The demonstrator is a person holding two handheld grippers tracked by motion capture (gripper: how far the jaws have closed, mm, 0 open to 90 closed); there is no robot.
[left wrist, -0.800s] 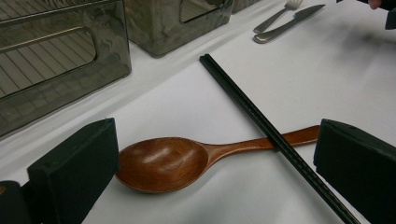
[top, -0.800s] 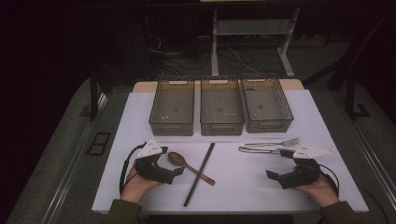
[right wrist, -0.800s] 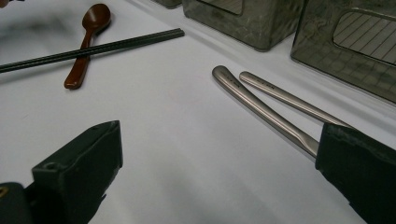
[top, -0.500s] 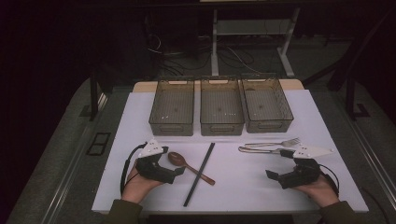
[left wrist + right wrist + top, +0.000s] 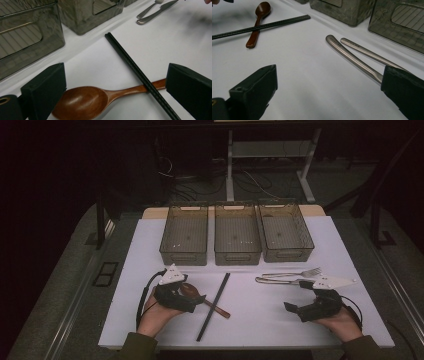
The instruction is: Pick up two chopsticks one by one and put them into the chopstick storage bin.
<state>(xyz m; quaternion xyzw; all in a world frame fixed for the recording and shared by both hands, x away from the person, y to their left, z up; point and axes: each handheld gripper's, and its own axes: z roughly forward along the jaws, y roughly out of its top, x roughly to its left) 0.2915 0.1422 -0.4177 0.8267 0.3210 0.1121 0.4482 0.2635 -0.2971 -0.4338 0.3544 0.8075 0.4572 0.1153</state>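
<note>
A brown wooden spoon point(image 5: 82, 100) lies on the white table between the wide-apart jaws of my left gripper point(image 5: 115, 82), which is open. Black chopsticks point(image 5: 140, 75) lie across the spoon's handle. In the high view the left gripper point(image 5: 192, 299) rests at the spoon's bowl point(image 5: 191, 291), beside the chopsticks point(image 5: 214, 306). My right gripper point(image 5: 329, 80) is open and empty. A steel knife point(image 5: 352, 56) and fork point(image 5: 369, 52) lie just ahead of it, their handles pointing toward it. In the high view the right gripper point(image 5: 295, 311) sits near the front right, below the fork point(image 5: 292, 273) and knife point(image 5: 277, 281).
Three smoky transparent bins point(image 5: 184, 234) point(image 5: 237, 233) point(image 5: 286, 231) stand side by side at the back of the white table point(image 5: 260, 320). Bare white surface lies between the two grippers and along the front edge. Dark floor with cables surrounds the table.
</note>
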